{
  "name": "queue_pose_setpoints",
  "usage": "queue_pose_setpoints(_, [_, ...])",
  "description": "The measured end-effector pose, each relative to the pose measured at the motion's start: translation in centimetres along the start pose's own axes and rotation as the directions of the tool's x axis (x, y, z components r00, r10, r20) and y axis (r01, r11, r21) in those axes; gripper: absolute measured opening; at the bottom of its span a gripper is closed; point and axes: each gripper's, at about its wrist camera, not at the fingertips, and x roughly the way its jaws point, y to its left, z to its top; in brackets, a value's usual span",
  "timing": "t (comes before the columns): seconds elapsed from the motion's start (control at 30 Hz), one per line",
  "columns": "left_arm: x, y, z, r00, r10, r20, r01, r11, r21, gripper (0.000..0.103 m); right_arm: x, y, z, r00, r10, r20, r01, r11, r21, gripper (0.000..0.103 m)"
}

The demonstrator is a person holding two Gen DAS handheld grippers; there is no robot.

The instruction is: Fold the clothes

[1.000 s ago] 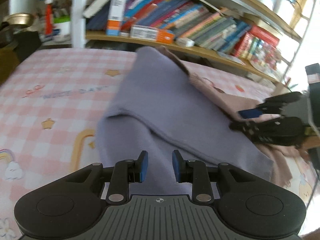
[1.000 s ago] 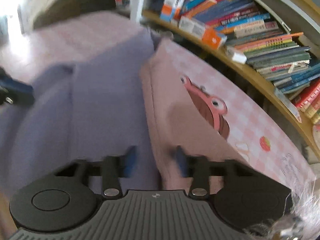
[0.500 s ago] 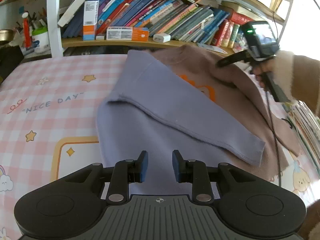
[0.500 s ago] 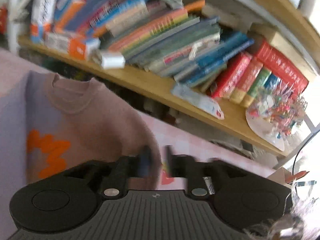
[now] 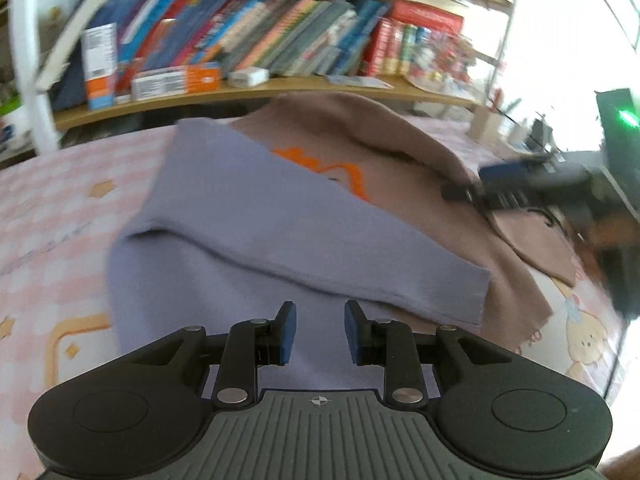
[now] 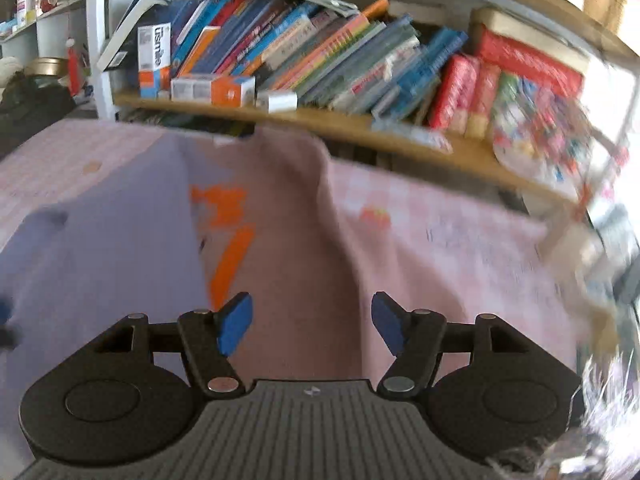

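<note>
Knitwear fills my left-wrist view: a sweater [image 5: 304,216], lilac on one half and dusty pink on the other with an orange print, lies spread on the pink checked sheet [image 5: 60,208], and its lilac sleeve [image 5: 360,264] is folded slantwise across the body, the cuff ending near the pink side. It looks soft, thick and light, so I judge it will sag and drag rather than hold a shape; a cuff, hem or shoulder seam, where the knit is doubled, seems the surest place to pinch. My left gripper [image 5: 318,332] hovers low over the lilac lower body, its blue pads [image 5: 288,332] a modest gap apart with nothing between them; whether they brush the cloth I cannot tell. My right gripper [image 5: 516,188] shows blurred at the right, over the pink side. From my right wrist, the same sweater [image 6: 280,232] lies ahead, pink half under the tool and lilac to the left, with the bookshelf [image 6: 320,116] behind. Here the right gripper [image 6: 312,322] stands wide apart, wider than the left, gripping nothing, above the pink body beside the orange print [image 6: 224,240].
</note>
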Motion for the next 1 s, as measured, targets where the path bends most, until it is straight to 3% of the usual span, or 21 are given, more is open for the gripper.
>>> queue_pose_setpoints(0.2, [2.0,-3.1,0.9,0.998,-0.059,-0.020,0.061,0.993,0.099,0.027,-3.2,0.8,-4.9,0.998,-0.026,-0.054,0.033,0.991,0.132,0.054])
queue_pose_setpoints(0.43, [3.8,-7.1,1.4,0.991,-0.122,-0.058,0.132,0.965,0.225,0.027,-5.2,0.1,-7.3,0.997,-0.036,-0.073,0.052,0.973,0.227,0.032])
queue_pose_setpoints(0.53, [4.5,-8.3,1.5,0.989,-0.127,-0.071,0.141,0.952,0.272,0.027,-5.8,-0.2,-7.9,0.996,-0.037,-0.081,0.055,0.968,0.243,0.029])
queue_pose_setpoints(0.7, [4.9,-10.2,1.3,0.990,-0.111,-0.081,0.133,0.925,0.357,0.027,-6.5,-0.2,-8.5,0.996,-0.042,-0.084,0.062,0.965,0.253,0.028])
queue_pose_setpoints(0.87, [5.8,-12.3,-0.1,0.995,-0.021,-0.095,0.065,0.870,0.489,0.028,-6.8,0.0,-8.7,0.996,-0.034,-0.088,0.056,0.965,0.256,0.028])
queue_pose_setpoints(1.0, [6.2,-12.4,-0.3,0.996,-0.005,-0.087,0.049,0.864,0.502,0.029,-6.9,0.4,-8.6,0.995,-0.032,-0.094,0.055,0.967,0.250,0.028])
